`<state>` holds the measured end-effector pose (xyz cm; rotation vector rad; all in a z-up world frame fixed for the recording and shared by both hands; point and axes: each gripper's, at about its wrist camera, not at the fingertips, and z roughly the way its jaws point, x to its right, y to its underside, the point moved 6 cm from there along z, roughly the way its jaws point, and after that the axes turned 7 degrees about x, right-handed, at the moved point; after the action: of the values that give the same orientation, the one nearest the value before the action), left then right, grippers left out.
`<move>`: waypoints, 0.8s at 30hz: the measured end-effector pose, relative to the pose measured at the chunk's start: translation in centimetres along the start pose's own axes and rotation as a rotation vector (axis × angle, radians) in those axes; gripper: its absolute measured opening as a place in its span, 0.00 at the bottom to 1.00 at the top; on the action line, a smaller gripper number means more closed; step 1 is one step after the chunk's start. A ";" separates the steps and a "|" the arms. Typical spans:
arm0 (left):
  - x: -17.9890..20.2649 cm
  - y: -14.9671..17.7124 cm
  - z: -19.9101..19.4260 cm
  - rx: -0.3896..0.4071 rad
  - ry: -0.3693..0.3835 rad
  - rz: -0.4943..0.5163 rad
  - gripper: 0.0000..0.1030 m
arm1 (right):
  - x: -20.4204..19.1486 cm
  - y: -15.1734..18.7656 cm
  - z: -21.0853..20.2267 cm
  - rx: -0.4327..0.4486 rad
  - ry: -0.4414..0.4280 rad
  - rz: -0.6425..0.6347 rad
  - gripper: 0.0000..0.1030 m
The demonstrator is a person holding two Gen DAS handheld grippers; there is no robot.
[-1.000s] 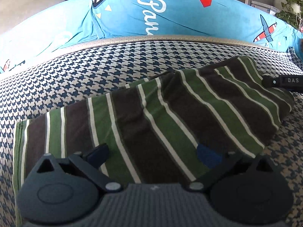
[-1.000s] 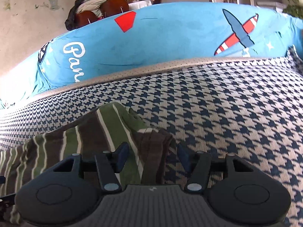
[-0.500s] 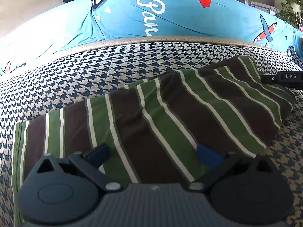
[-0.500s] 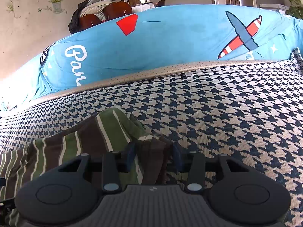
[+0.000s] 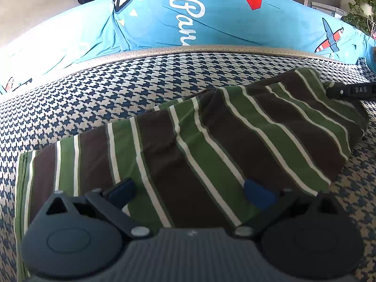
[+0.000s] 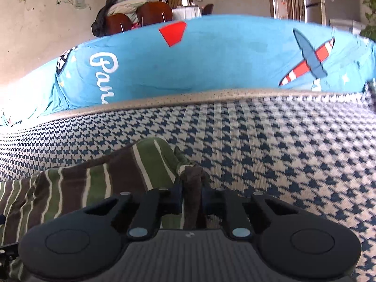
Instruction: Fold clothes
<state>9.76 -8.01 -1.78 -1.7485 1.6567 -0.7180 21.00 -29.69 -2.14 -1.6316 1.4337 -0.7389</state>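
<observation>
A green, brown and white striped garment [image 5: 199,145] lies across a houndstooth-patterned surface [image 5: 94,98]. My left gripper [image 5: 188,191] stands open just over the garment's near edge, its blue pads [image 5: 257,193] wide apart with striped cloth below them. In the right wrist view the garment's right end [image 6: 131,171] bunches up, and my right gripper [image 6: 191,193] is closing with its jaws pinching a brown fold of the cloth [image 6: 193,178]. The right gripper's finger [image 5: 350,91] also shows at the far right of the left wrist view, at the garment's far end.
A blue printed cover [image 6: 211,61] with a plane and lettering rises behind the houndstooth surface. Bare houndstooth cloth [image 6: 293,155] spreads to the right of the garment. Chairs with clothes [image 6: 131,16] and a plant [image 5: 362,7] stand far back.
The right gripper's jaws have closed in on the brown fold at the garment's end, which now stands pinched between them. The left gripper has stayed open in place.
</observation>
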 end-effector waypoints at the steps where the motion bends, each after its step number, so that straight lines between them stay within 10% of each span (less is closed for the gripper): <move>1: 0.0 0.0 0.0 0.000 0.000 0.000 1.00 | -0.3 -0.3 -0.5 0.015 0.004 -0.006 0.15; 13: -0.1 0.0 -0.1 0.000 0.002 -0.009 1.00 | -7.8 -2.5 -5.8 0.163 -0.053 -0.115 0.15; 24: -0.3 -0.1 -0.3 -0.008 0.006 -0.042 1.00 | -14.2 1.1 -3.8 0.061 -0.173 -0.252 0.15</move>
<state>9.56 -7.68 -1.51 -1.7933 1.6336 -0.7373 14.70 -16.54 0.05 -1.8013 1.0866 -0.7531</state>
